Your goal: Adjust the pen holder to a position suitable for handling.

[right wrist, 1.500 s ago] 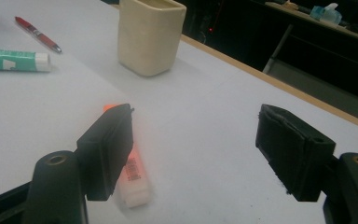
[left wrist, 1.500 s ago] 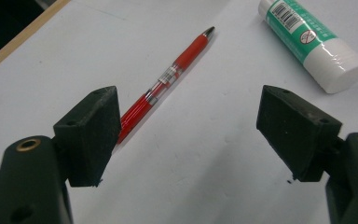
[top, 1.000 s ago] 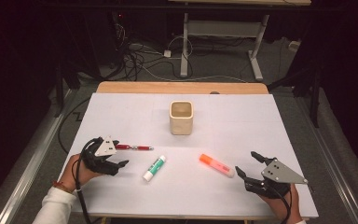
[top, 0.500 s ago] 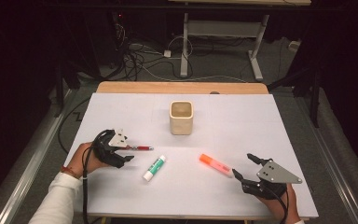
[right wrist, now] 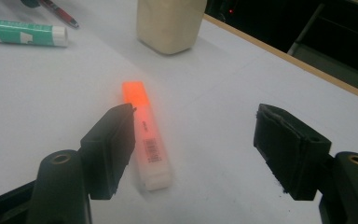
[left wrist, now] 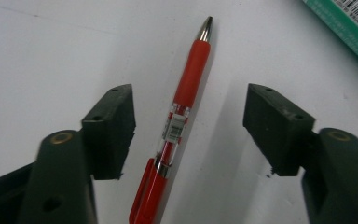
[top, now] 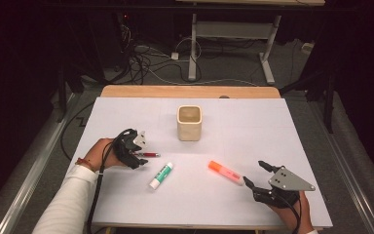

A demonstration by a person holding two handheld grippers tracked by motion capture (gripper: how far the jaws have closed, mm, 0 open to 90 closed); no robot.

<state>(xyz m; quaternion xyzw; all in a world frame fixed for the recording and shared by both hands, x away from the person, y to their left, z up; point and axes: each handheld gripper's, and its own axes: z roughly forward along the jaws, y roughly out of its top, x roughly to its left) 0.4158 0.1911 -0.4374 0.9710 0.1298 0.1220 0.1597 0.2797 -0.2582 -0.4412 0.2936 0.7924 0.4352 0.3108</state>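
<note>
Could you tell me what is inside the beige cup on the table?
The cup is open-topped; the high view shows only bare inner wall near the rim. Its bottom is hidden by the front wall, so small contents cannot be ruled out.

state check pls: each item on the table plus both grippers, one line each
red pen: lying flat, between the left jaws, not gripped
left gripper: open, jaws have just been closing around the pen
orange highlighter: lying flat, capped, untouched
right gripper: open, nothing held, highlighter beside its jaw
green-and-white marker: lying flat, capped
beige cup: upright, looks empty

Dark room, grey floor (top: 292, 63), tangled cables (top: 146, 61), metal desk frame (top: 231, 31)
</note>
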